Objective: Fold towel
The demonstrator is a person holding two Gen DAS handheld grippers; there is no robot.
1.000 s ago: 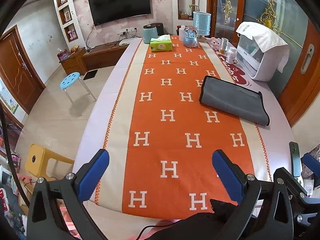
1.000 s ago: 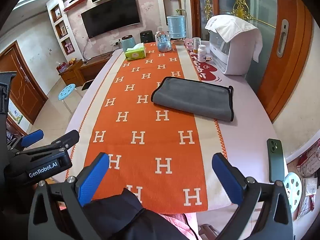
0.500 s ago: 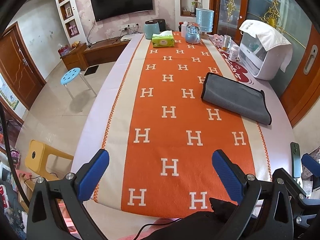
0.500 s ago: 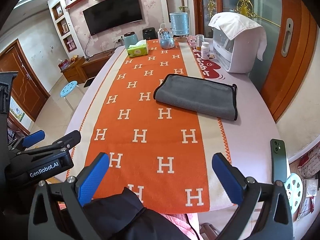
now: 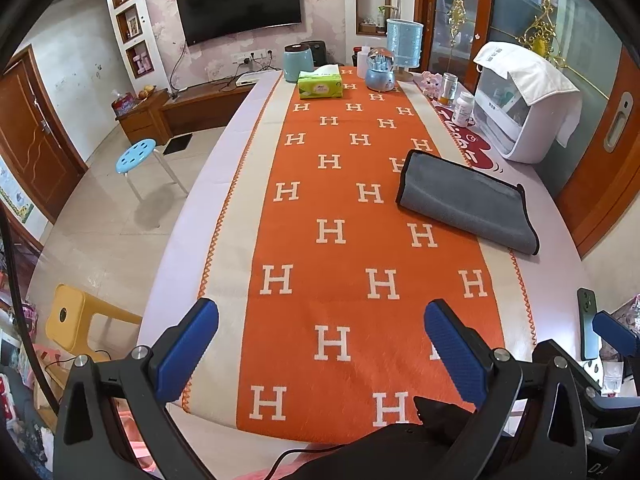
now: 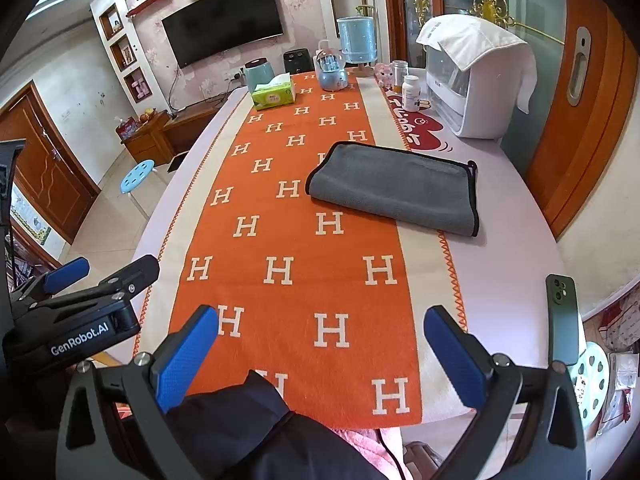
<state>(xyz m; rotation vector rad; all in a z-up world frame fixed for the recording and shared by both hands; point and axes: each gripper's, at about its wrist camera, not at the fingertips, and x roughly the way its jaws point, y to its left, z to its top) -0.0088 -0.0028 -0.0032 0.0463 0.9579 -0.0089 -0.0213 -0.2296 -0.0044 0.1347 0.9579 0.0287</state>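
A grey towel with black edging [image 5: 468, 200] lies folded flat on the right side of the orange H-patterned runner [image 5: 332, 208]; it also shows in the right wrist view [image 6: 394, 190]. My left gripper [image 5: 320, 344] is open and empty above the table's near edge, well short of the towel. My right gripper [image 6: 320, 344] is open and empty, also above the near edge. The left gripper's body [image 6: 76, 316] shows at the left of the right wrist view.
A dark green phone [image 6: 562, 320] lies at the near right table edge. A white appliance draped with a white cloth [image 6: 472, 84], bottles [image 6: 410, 94], a tissue box [image 6: 274, 96] and a blue container [image 6: 356, 40] stand at the far end. Stools [image 5: 138, 156] stand on the floor left.
Both grippers have drawn back and risen slightly, so the towel looks a little farther away. Both stay open and the towel has not moved.
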